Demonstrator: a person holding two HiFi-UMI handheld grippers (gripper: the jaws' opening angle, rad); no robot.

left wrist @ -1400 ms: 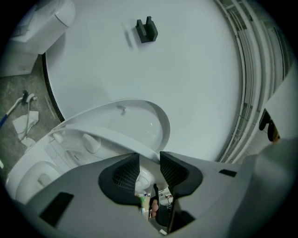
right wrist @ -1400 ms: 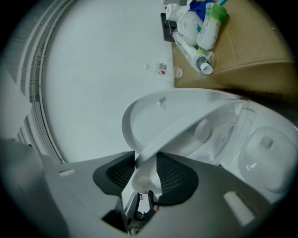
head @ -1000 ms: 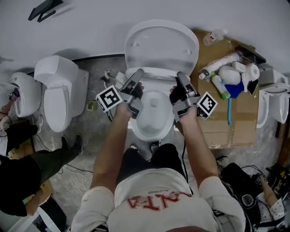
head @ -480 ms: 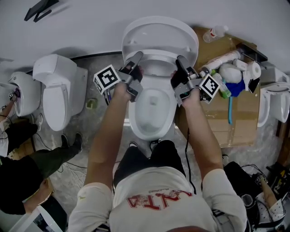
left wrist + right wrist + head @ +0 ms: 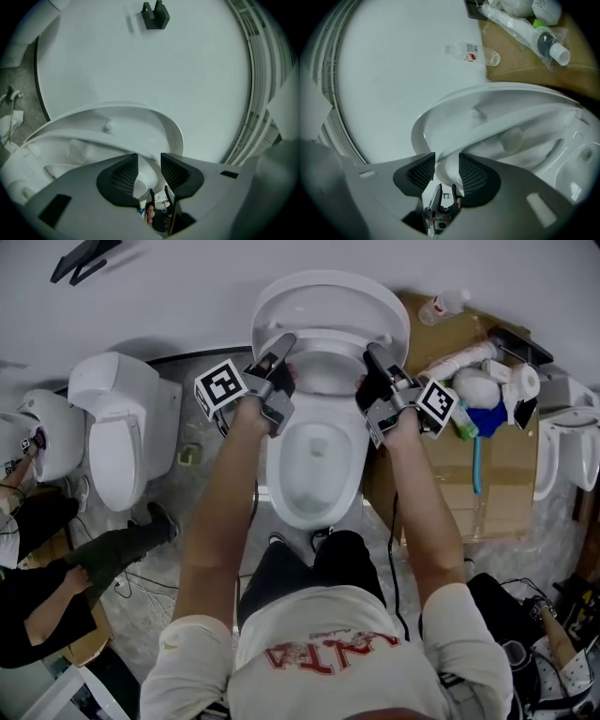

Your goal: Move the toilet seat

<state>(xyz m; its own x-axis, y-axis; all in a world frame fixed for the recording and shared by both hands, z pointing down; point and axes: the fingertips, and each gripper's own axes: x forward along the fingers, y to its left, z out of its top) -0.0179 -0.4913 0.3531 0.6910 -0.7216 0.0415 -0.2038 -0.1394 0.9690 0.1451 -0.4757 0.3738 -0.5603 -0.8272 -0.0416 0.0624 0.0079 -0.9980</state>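
Along the white wall (image 5: 169, 306), toilets (image 5: 314, 465) stand on mottled grey floor (image 5: 202, 395).

light: bright, even | shadows: soft | gripper views: fisheye, dark corners | toilet seat (image 5: 446, 169): mild sheen

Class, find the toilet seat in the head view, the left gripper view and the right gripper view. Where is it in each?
Head view: toilet seat top centre, tilted up.
Left gripper view: lower centre, curving left.
Right gripper view: lower centre, curving right.
Shared landmark: the white wall behind it.
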